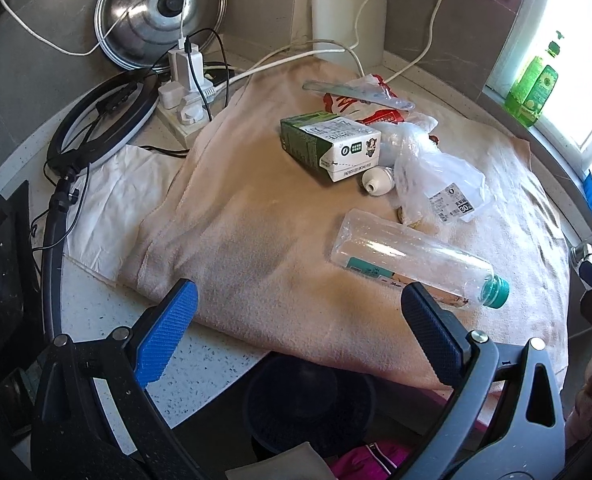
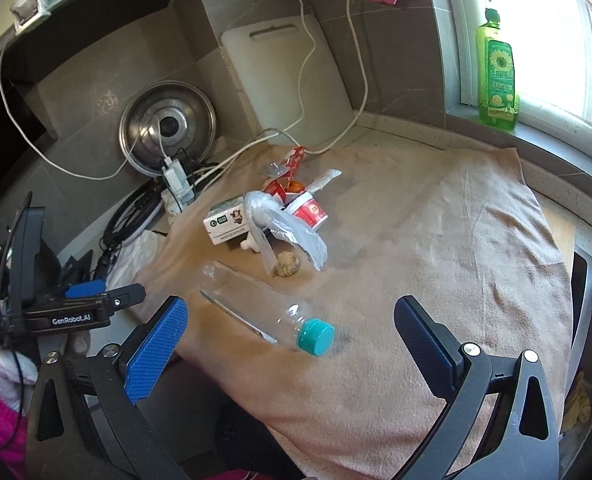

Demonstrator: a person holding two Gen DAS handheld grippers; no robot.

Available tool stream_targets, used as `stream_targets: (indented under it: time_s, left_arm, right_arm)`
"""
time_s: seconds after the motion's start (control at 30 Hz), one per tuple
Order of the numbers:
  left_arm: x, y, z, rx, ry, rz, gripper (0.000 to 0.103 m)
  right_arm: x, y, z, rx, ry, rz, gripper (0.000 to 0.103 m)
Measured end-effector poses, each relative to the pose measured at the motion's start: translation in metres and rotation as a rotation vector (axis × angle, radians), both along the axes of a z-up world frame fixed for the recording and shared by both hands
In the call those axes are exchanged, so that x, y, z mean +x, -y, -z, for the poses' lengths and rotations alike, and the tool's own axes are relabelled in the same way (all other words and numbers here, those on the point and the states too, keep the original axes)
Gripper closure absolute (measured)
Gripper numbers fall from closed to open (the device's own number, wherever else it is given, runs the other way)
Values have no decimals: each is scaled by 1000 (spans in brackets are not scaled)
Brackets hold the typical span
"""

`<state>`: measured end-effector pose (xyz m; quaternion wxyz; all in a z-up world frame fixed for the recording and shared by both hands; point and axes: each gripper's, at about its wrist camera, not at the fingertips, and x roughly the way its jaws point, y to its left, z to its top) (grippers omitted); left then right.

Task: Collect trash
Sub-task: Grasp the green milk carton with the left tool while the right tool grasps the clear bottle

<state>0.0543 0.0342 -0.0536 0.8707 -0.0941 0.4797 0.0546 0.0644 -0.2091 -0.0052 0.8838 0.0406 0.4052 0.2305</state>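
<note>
Both tools spread, empty | right tool (image 2: 291, 332) straddles the bottle (image 2: 255, 310) | we risk it rolling off the towel (image 2: 436, 260) if nudged.

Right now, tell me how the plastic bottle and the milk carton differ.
The plastic bottle is clear and round; the milk carton is opaque, boxy, green and white. The bottle has a teal cap; no cap shows on the carton. The bottle lies nearer both cameras; the carton sits farther back by the bags. Both lie on the towel.
</note>
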Motion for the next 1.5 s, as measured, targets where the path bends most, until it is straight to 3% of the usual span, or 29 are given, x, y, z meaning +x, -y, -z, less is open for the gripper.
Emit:
stream_targets:
  time_s: [0.1,0.47,0.8,0.9,1.17,1.5]
  left_arm:
    - [8,-1,2,-33,-17,-6,0]
    - [26,-6,-1,-48,-22,-19,5]
    - [55,10,-4,-50,-13,19,20]
    - [62,12,-3,-60,-16,28,21]
    - [98,-6,-4,-82,-35,-18,22]
    - [172,-31,21,-193,-175,-130,21]
  right_arm:
    - [8,-2,8,1,-51,-52,1]
    - [25,-18,22,-30,-58,-226,1]
    - [43,-29,30,-63,-88,-307,9]
    - [45,-36,35,-84,-100,-346,16]
    - [53,-51,45,-146,-97,-402,17]
    - [52,-61,46,-174,-75,-443,18]
